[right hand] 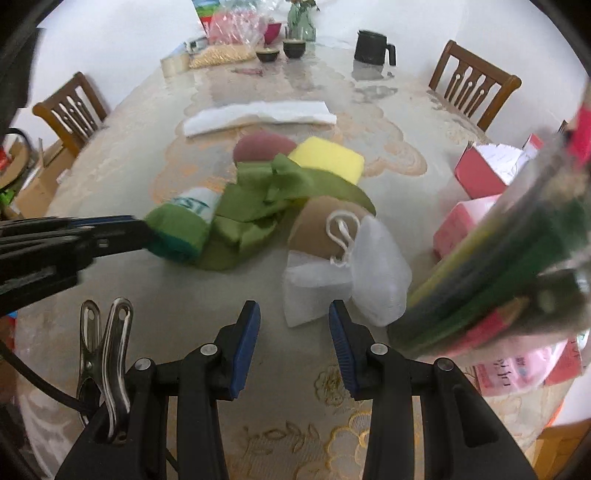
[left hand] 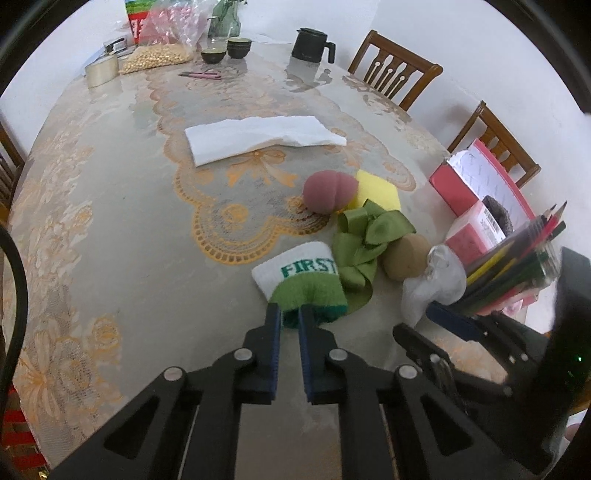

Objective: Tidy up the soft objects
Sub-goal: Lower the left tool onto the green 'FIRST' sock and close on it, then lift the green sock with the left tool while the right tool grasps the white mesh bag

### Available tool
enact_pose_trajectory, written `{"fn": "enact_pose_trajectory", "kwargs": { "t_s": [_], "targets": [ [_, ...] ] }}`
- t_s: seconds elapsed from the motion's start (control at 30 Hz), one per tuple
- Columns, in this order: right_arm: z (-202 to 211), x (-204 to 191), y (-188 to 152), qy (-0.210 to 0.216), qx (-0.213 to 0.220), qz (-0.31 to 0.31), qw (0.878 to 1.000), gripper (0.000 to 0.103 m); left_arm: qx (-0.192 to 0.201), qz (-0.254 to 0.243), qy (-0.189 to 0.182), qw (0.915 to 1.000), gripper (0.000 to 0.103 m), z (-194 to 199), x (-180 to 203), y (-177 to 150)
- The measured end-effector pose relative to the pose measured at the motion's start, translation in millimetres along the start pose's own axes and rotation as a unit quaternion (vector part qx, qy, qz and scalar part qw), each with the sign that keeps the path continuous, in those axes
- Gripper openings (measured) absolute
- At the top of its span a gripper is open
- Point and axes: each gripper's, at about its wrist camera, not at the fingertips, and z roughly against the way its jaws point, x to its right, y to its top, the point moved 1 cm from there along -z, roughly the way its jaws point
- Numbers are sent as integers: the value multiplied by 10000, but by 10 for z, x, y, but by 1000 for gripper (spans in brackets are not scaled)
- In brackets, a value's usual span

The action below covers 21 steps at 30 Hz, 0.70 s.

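- Wristband (left hand: 299,273) on counter (left hand: 129,266), beside green ribbon (left hand: 364,240) — green cuff clamped in left hand-held gripper (left hand: 290,317).
- Right hand-held gripper (right hand: 293,317) released, empty, near white mesh pouch (right hand: 373,273).
- Step: pick-up. Next, likely: lift clear of ribbon.

Home dining rm, prob: long table (left hand: 110,258) w/ lace-print cloth, wooden chairs (left hand: 395,70) around it, kettle (left hand: 312,46), tea bowls (left hand: 225,51), vase (right hand: 301,24), food bags (left hand: 162,33).
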Motion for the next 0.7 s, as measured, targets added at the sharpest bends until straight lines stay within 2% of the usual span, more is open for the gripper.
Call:
{"fn": "enact_pose_trajectory", "kwargs": {
  "t_s": [0.07, 0.13, 0.17, 0.23, 0.27, 0.33, 0.4, 0.7],
  "targets": [
    [-36, 29, -11, 59, -20, -85, 9999, 39, 4, 31, -3, 10000, 10, 19, -32, -16],
    [-34, 34, -4, 73, -4, -73, 9999, 21, 10, 61, -13, 10000, 10, 42, -54, -23],
    [-30, 29, -3, 76, 10, -33, 10000, 20, 26, 97, -48, 9999, 10, 57, -62, -20],
    [-21, 19, -13, 119, 24, 23, 9999, 16, 57, 175, -119, 9998, 19, 81, -74, -1],
    [-12, 14, -22, 156, 28, 42, 9999, 16, 80, 195, -151, 9997, 22, 87, -76, 15],
    [16, 11, -43, 239, 40, 51, 9997, 14, 133, 223, -187, 9995, 35, 93, -64, 46],
    [48, -3, -57, 332, 56, 84, 9994, 14, 149, 243, -197, 9994, 41, 72, -40, 73],
    [301, -14, -239, 638, 93, 244, 9976, 14, -126, 280, -259, 9992, 43, -227, 79, 138]
  ]
}}
